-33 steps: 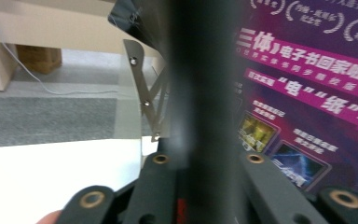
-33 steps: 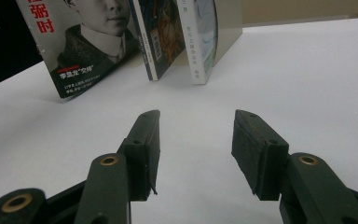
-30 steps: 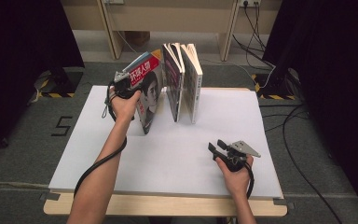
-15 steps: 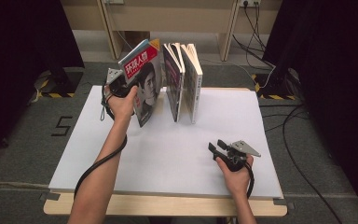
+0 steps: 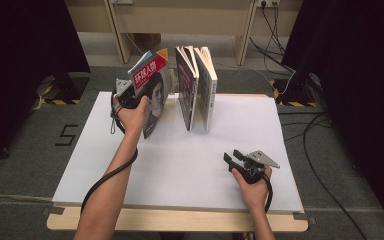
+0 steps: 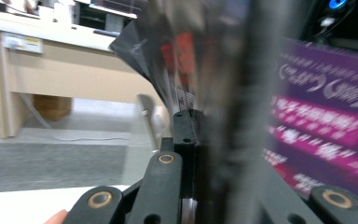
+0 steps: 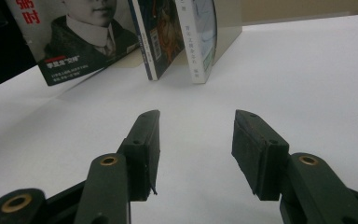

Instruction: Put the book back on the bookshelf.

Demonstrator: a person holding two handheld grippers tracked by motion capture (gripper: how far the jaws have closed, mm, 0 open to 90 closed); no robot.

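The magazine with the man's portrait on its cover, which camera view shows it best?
The high view: the magazine shows whole, tilted, with the left gripper on its edge. The right gripper view shows its lower cover sharply; the left gripper view shows a close blur.

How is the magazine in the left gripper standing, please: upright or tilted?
Tilted: the magazine leans left, top away from the standing books, in the left gripper.

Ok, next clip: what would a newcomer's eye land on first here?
Probably the magazine with a portrait on its cover, tilted at the table's far left and clamped in the left tongs. Just to its right two books stand on end. Near the front right edge of the white table, the right tongs rest open and hold nothing.
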